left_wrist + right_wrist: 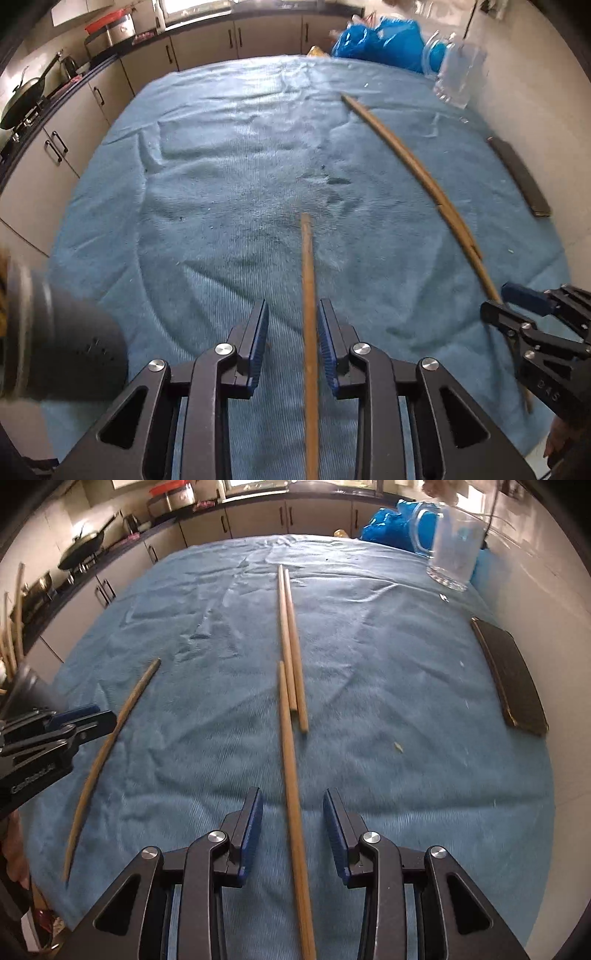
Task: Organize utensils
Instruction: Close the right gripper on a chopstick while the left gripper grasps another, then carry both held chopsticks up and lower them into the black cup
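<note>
Black skeletal left gripper [292, 343] and right gripper [293, 830], blue ribbed jaws, silver pivot screws.

Daylight pours in from the window [195, 9] at the far end, washing the blue cloth [240, 166] pale near it. Shadows stay soft. Fisheye bends the edges; the glass mug [456, 550] is smeared with blur.

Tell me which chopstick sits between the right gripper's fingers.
The long chopstick running up the middle of the blue cloth, between the open right gripper. The side-by-side pair lies farther ahead; the lone chopstick lies by the left gripper.
</note>
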The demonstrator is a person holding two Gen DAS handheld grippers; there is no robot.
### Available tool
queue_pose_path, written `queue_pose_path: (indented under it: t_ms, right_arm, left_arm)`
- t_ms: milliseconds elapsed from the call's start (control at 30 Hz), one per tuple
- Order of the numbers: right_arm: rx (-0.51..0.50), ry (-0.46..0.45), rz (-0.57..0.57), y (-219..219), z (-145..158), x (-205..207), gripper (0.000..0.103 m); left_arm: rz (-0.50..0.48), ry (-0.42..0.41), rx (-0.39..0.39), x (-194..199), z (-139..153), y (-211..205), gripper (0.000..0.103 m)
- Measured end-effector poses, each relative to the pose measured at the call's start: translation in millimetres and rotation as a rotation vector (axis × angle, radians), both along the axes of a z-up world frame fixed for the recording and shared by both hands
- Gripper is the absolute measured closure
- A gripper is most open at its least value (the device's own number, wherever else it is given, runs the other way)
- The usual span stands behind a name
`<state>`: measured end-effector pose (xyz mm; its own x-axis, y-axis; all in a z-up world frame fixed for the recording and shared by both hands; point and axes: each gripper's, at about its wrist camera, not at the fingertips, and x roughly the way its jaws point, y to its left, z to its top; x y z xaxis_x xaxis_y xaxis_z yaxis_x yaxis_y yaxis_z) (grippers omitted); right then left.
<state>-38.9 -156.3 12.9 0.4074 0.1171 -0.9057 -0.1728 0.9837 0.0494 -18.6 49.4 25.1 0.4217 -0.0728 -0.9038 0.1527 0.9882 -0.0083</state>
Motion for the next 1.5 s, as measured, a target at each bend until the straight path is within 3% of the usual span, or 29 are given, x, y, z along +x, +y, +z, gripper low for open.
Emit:
queue_pose_path:
  t_ms: [333,533,567,600,733,867,1167,1500]
  right_arm:
    - [-0.068,0.115,0.016,6.0,1.2,47.6,0.077]
    - [-0.113,0.157,0.056,21.1,1.5,51.3,0.092]
    - [-0.116,0.156,0.057,22.1,1.4,50.2,0.094]
    - [-0.121,0.150,0.063,24.1,1.5,48.3,0.095]
    - [-0.102,0.121,0.047,24.6,3.2,36.5,0.095]
    - [0.012,0.085,0.011,16.3,7.8,14.4,0.095]
    - [0.127,-0.120,-0.017,0.1,38.3,-51.0,0.095]
    - [0.223,-0.292,-0.026,-4.5,75.6,-70.3,0.095]
  left_arm:
    - [-0.034,0.053,0.028,23.3,-3.1,-11.6,0.077]
    - [-0.051,0.050,0.000,30.4,-3.5,-12.9,0.070]
    - [-0.056,0.044,0.007,29.5,-3.5,-13.6,0.072]
    - [-0.059,0.032,0.013,28.1,-3.4,-13.6,0.092]
    - [-0.036,0.033,-0.056,22.3,-2.2,-3.8,0.097]
    - [-0.028,-0.033,-0.109,2.9,10.5,0.4,0.097]
    - [-0.060,-0.166,-0.278,-42.1,51.7,4.0,0.097]
    - [-0.040,-0.335,-0.300,-83.4,90.2,11.5,0.097]
